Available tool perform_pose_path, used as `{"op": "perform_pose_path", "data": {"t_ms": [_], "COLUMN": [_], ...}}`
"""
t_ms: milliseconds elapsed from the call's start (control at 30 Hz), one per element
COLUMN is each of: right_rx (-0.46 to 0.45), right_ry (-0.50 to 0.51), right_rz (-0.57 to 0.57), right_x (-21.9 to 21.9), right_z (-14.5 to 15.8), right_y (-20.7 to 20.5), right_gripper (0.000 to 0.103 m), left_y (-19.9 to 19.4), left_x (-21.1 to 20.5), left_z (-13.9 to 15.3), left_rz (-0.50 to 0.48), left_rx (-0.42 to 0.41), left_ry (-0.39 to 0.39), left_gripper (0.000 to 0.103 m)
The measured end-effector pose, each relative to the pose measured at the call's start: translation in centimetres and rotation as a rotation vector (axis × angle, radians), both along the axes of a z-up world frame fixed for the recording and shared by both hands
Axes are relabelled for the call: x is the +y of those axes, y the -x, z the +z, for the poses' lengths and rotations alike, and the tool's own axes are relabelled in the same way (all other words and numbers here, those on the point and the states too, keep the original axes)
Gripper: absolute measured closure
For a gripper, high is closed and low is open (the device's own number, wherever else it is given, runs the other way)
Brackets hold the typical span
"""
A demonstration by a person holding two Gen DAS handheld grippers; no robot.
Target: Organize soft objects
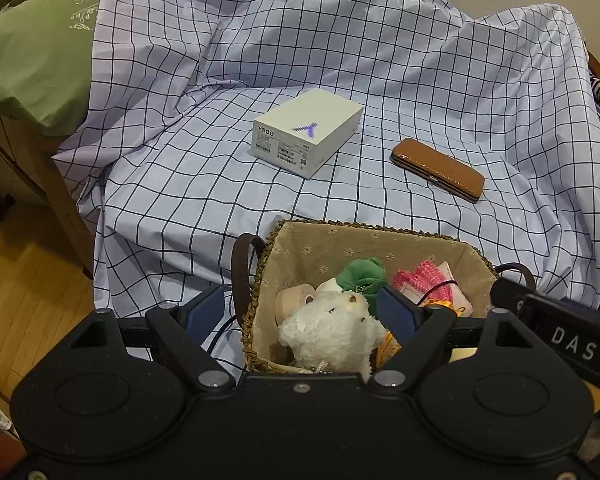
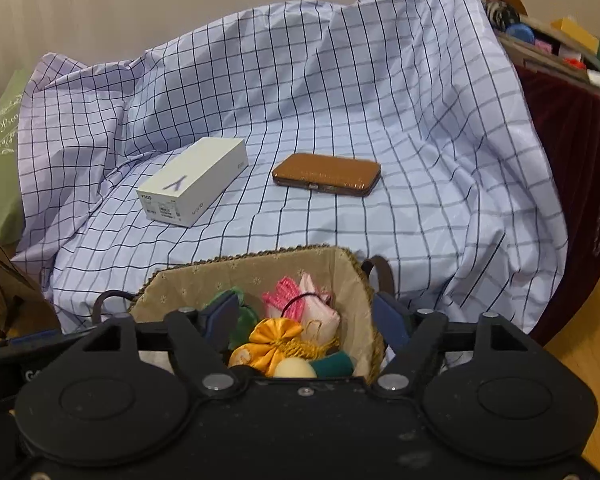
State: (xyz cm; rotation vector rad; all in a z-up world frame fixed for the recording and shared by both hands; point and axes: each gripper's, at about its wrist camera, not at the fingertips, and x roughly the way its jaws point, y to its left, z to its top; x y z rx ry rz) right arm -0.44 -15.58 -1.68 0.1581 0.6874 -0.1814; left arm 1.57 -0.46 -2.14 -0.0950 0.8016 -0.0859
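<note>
Fingers [image 1: 208, 312] of both grippers open, straddling basket [image 1: 372, 236]; white plush [image 1: 332, 332] seemingly upright.

Woven basket [image 2: 364, 280] of soft toys, white box [image 2: 196, 188], brown case [image 2: 327, 174], checked cloth [image 2: 420, 140]

The left tongs [image 1: 304, 312] are pointing forward and downward, their two blue-padded fingers [image 1: 204, 312] standing well apart; nothing is being pressed between the pads, though soft items are lying in the gap below them; the black linkage arms behind the fingers are spreading outward in a wide V. The right tongs [image 2: 308, 320] are tilting downward at a similar slant; their fingers [image 2: 224, 318] are likewise standing wide, gripping nothing; the right-hand finger is sitting low at the frame's lower right of centre. In the left wrist view, the right tongs' black body is showing at the right edge, close beside the left one.
</note>
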Motion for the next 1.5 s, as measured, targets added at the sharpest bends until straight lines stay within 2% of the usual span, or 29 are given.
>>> {"op": "perform_pose_path", "data": {"t_ms": [67,267,333,400,500,800,1500], "right_rx": [-0.006,-0.006,-0.003,-0.001,0.005,0.057,0.091], "right_ry": [0.02,0.054,0.06,0.066,0.074,0.102,0.094], "right_rz": [0.004,0.024,0.022,0.014,0.005,0.003,-0.017], "right_x": [-0.1,-0.6,-0.8,-0.9,-0.9,-0.3,-0.6], "right_z": [0.3,0.9,1.0,1.0,0.9,-0.1,-0.5], "right_y": [0.1,0.3,0.6,0.9,1.2,1.3,1.3], "right_gripper": [0.025,0.013,0.004,0.001,0.0,0.0,0.0], "left_y": [0.1,0.5,0.6,0.7,0.9,1.1,1.2], "left_x": [0.0,-0.2,-0.1,-0.1,-0.1,-0.1,0.0], "left_z": [0.2,0.7,0.8,0.9,0.9,0.8,0.7], "left_rz": [-0.002,-0.01,-0.008,-0.007,-0.004,0.012,0.024], "left_rx": [-0.008,-0.026,-0.028,-0.026,-0.021,-0.005,0.002], "left_ry": [-0.008,-0.029,-0.036,-0.044,-0.051,-0.072,-0.082], "left_gripper": [0.014,0.011,0.009,0.009,0.004,0.004,0.004]}}
